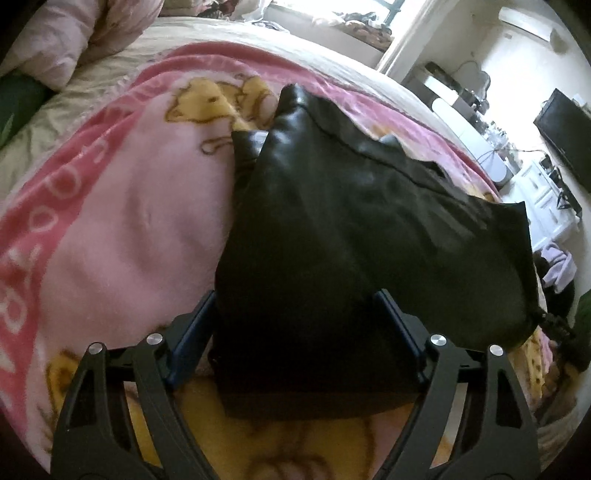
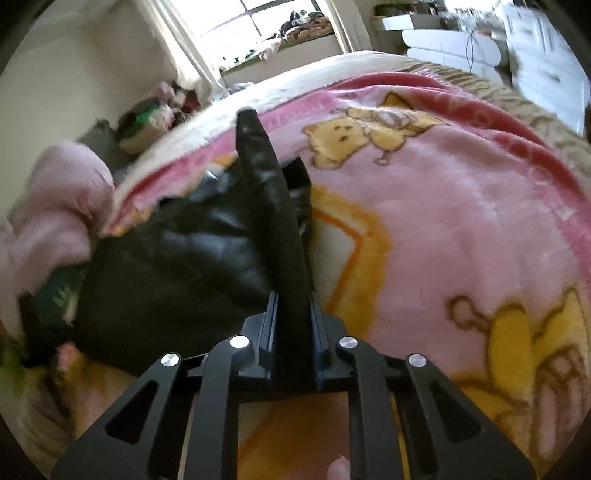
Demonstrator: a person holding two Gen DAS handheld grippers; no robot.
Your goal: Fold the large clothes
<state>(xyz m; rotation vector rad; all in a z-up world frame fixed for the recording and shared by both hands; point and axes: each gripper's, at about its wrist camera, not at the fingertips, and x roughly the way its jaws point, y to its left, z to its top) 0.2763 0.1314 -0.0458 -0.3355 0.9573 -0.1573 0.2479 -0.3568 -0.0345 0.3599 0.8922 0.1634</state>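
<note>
A black leather-like garment (image 1: 351,221) lies on a pink blanket (image 1: 129,221) printed with yellow bears. My left gripper (image 1: 297,317) stands wide over the garment's near end. The black fabric fills the space between its blue pads, but they do not visibly squeeze it. In the right wrist view the same garment (image 2: 177,258) spreads to the left on the blanket (image 2: 443,221). My right gripper (image 2: 293,314) is shut on a raised fold of it, and this fold stands up as a narrow ridge running away from the pads.
A puffy pale pink quilt (image 1: 62,40) (image 2: 48,206) is bunched at the bed's edge beside the garment. Beyond the bed are a bright window (image 2: 266,14) with clothes on its sill, white furniture (image 2: 450,48) and a dark screen (image 1: 565,136).
</note>
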